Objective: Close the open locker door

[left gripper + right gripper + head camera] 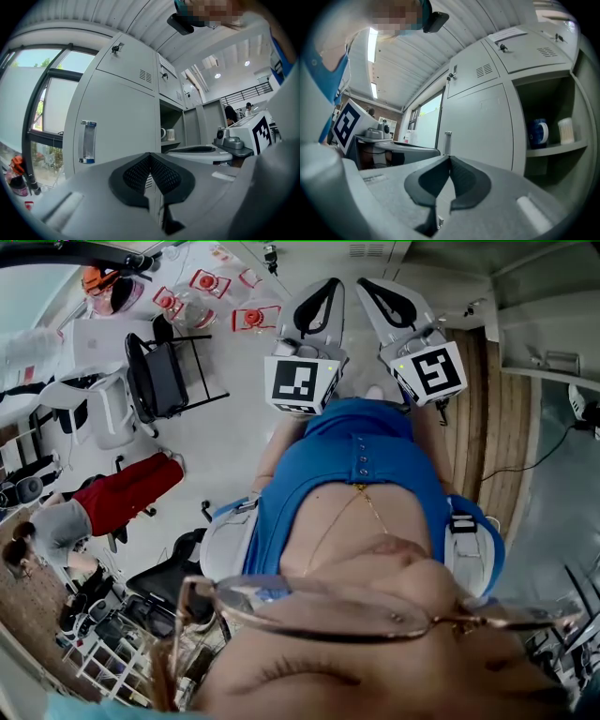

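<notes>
With both pairs of jaws pressed together and empty, the left gripper [150, 161] and right gripper [449, 161] faced the lockers [122, 117]. The open locker door [212, 123] stood right of its compartment [171, 126]; a hard shove might bounce it back.

Big window [47, 103], ribbed white ceiling [408, 51], pale floor [225, 446], black chair [161, 379].

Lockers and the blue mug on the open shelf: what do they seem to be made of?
The lockers look like sheet metal painted matte pale grey: flat panels, punched vent slots, small key locks. The blue mug seems to be glazed ceramic, judging by its smooth, even colour, though the view is too soft to rule out enamel or plastic.
</notes>
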A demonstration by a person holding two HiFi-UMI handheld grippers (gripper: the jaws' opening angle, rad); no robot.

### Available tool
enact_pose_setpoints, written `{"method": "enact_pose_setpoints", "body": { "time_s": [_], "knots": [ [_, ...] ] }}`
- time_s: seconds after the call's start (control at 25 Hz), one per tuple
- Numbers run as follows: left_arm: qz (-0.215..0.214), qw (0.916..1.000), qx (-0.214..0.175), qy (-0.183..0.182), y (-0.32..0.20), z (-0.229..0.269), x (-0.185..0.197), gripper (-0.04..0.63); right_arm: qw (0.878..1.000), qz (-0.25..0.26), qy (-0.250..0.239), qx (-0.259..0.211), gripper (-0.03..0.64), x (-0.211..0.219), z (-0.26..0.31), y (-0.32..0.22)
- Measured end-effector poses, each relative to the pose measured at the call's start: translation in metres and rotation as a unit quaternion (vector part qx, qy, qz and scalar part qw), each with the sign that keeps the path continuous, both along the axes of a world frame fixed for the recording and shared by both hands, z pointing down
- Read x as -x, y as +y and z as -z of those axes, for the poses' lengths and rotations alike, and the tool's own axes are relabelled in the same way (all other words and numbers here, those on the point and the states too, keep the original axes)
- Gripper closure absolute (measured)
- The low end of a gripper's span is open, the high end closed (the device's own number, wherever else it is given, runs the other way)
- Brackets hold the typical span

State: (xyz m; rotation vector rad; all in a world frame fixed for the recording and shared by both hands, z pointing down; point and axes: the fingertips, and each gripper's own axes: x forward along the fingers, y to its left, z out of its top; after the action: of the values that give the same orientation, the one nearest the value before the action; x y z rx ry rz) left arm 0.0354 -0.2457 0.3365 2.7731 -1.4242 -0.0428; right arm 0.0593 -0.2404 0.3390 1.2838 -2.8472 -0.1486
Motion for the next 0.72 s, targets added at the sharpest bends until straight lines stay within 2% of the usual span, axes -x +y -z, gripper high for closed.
{"method": "enact_pose_setpoints", "body": {
  "time_s": [0.72],
  "knots": [
    [0.005, 1.0000, 0.001, -0.009, 0.0095, -0.0047, -0.0077, 0.594, 1.000, 0.014, -0.004, 0.008, 0.614, -0.0034, -0.0067, 0.0100]
  ]
}}
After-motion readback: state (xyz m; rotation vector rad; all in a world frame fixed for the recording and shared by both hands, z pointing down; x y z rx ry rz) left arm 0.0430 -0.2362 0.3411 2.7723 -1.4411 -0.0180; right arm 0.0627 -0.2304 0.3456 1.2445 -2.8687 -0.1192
